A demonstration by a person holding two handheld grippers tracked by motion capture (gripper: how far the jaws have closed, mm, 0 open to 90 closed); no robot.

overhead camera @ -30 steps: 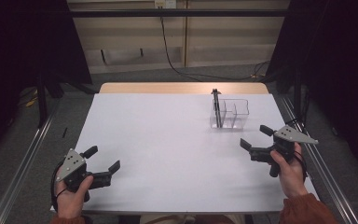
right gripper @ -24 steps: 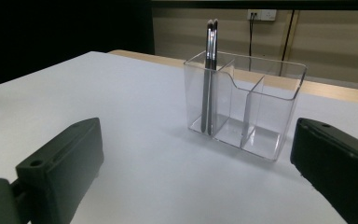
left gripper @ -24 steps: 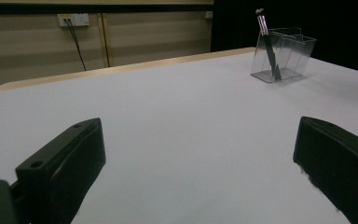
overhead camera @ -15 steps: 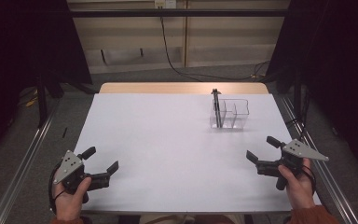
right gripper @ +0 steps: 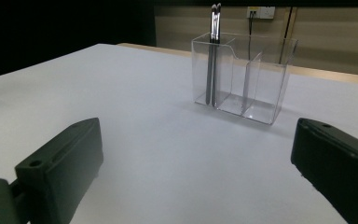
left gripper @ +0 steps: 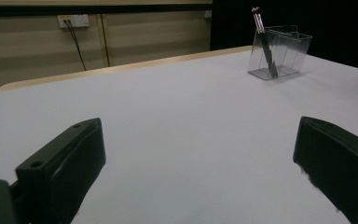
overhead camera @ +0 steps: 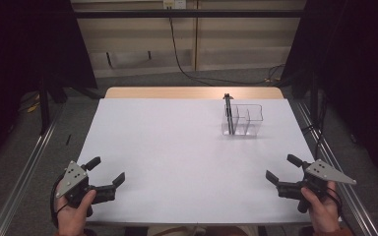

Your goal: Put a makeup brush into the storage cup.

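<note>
A clear plastic organiser (overhead camera: 248,119) with divided compartments stands on the white table (overhead camera: 177,147) at the far right. Two dark, thin brushes (overhead camera: 229,114) stand upright in its left compartment. My left gripper (overhead camera: 107,170) is held open at the near left edge, with nothing between its jaws. At the near right edge my right gripper (overhead camera: 282,167) is also open and empty. The left gripper view has the organiser (left gripper: 284,51) and the brushes (left gripper: 264,42) far off past my open left gripper (left gripper: 200,140). In the right gripper view, the organiser (right gripper: 256,79) and brushes (right gripper: 213,51) stand closer, beyond my open right gripper (right gripper: 196,140).
A bare wooden strip (overhead camera: 192,92) runs along the table's far edge. Behind it is a wall with a hanging black cable (overhead camera: 177,54). Metal rails (overhead camera: 24,172) run along the floor on both sides of the table.
My right gripper has drawn back toward the near edge and a little to the right. The left gripper has barely shifted. Both stay open.
</note>
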